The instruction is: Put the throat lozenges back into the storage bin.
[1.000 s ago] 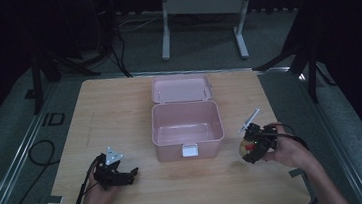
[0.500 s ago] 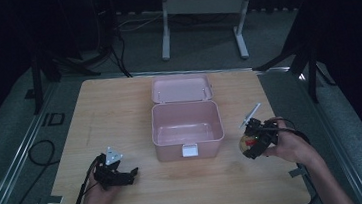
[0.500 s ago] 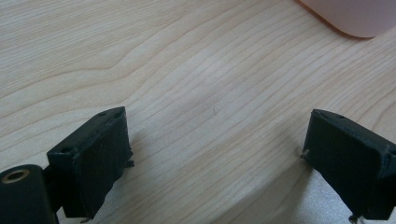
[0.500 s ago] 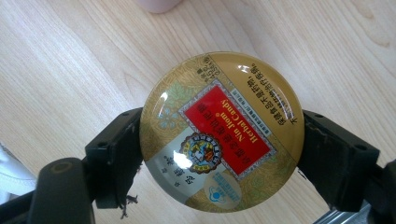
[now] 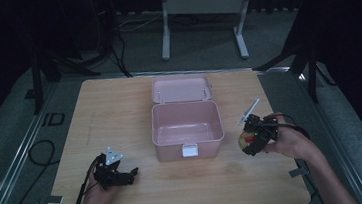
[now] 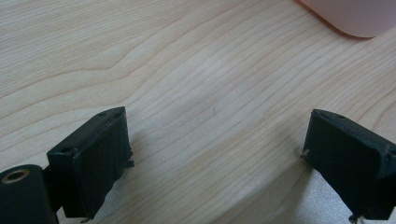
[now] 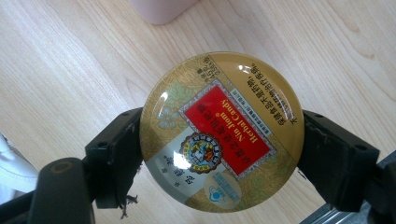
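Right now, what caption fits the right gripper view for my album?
The right gripper clamps a round gold candy tin above the wooden table, near the pink box.

The high view is dim and slightly soft: the room around the worktop [image 5: 120,113] sinks into near black, while the pale wood catches a muted, even light from above. Shadows there are faint and short. The pink box [image 5: 186,124] looks flat and low in contrast. The left gripper view is brighter, with the wood grain crisp in the middle of the frame; the near black pads at the bottom corners are slightly blurred and cast soft shadows. In the right gripper view the round candy tin [image 7: 222,130] shows small white glare spots along its upper rim and at centre left, its print sharp; the lower left corner is out of focus.
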`<control>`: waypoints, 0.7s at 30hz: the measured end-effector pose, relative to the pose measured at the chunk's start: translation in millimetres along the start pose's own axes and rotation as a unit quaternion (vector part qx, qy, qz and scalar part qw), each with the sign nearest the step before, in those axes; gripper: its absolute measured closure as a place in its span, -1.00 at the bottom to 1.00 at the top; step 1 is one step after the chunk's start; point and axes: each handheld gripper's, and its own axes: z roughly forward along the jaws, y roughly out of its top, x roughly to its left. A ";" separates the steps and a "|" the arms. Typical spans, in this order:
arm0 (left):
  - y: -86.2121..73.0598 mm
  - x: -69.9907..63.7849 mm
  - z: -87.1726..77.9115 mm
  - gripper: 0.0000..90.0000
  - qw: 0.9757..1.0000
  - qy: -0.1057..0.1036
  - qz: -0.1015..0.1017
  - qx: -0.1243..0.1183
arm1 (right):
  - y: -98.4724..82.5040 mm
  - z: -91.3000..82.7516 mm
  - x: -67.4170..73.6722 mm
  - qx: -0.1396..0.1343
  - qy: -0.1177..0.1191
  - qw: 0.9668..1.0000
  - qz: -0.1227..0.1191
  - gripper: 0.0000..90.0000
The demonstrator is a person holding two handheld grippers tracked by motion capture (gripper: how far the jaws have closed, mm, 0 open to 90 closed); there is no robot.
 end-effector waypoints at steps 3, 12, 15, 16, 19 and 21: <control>0.0 0.0 0.0 -0.83 1.000 0.000 0.000 0.000 | 1.8 -2.9 -0.6 -0.001 -0.001 1.000 -0.001 -0.56; 0.0 0.0 0.0 -0.83 1.000 0.000 0.000 0.000 | 7.4 -11.1 -3.5 -0.002 -0.005 1.000 -0.003 -0.56; 0.0 0.0 0.0 -0.83 1.000 0.000 0.000 0.000 | 9.0 -13.8 -3.6 -0.004 -0.006 1.000 -0.005 -0.56; 0.0 0.0 0.0 -0.83 1.000 0.000 0.000 0.000 | 9.4 -14.6 -3.5 -0.004 -0.006 1.000 -0.005 -0.56; 0.0 -0.1 0.1 -0.83 1.000 0.000 -0.001 -0.001 | 10.6 -16.4 -3.4 -0.004 -0.007 1.000 -0.008 -0.56; 0.0 -0.1 0.1 -0.83 1.000 0.000 -0.001 -0.001 | 11.4 -17.4 -3.4 -0.003 -0.007 1.000 -0.007 -0.56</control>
